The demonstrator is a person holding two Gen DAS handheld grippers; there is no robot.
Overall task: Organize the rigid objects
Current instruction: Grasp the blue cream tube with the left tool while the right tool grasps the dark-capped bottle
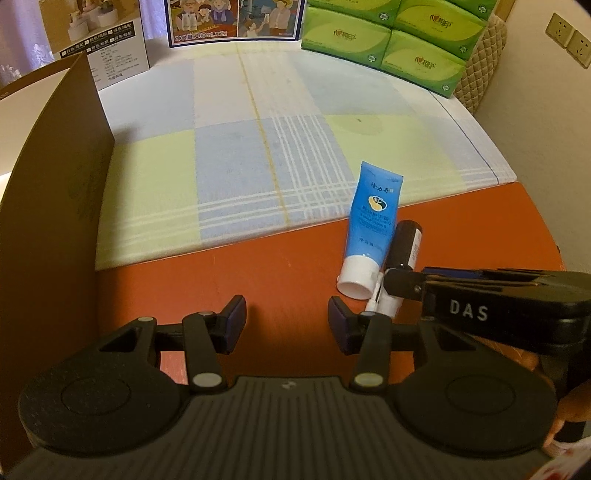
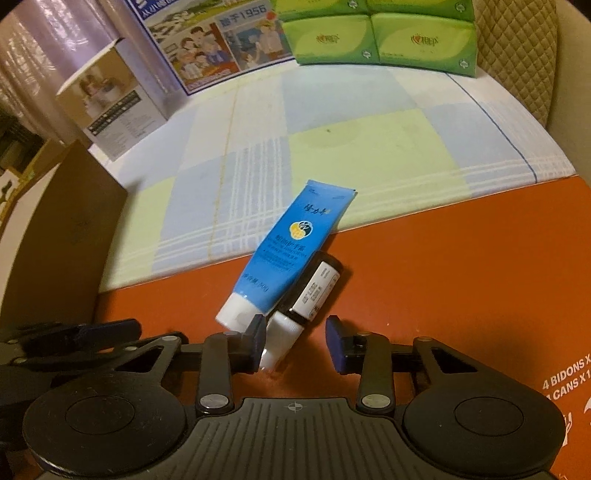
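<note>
A blue tube [image 2: 291, 247] with a white cap lies on the orange surface, its tail on the checked cloth. Against its right side lies a small dark bottle [image 2: 317, 284] with a white label and a white nozzle [image 2: 280, 339]. My right gripper [image 2: 297, 341] stands around that nozzle: the left pad touches it and the right pad stands apart. In the left wrist view the tube [image 1: 373, 221] and the bottle [image 1: 406, 247] lie right of centre, with the right gripper [image 1: 402, 284] coming in from the right. My left gripper [image 1: 288, 321] hangs open over bare orange surface, left of both objects.
A tall brown cardboard wall [image 1: 55, 184] stands close on the left. At the back stand a white product box [image 1: 118, 55], a printed milk carton [image 1: 229, 18] and stacked green tissue packs [image 1: 388, 44]. The checked cloth [image 1: 229, 155] covers the far half of the orange surface [image 1: 258, 277].
</note>
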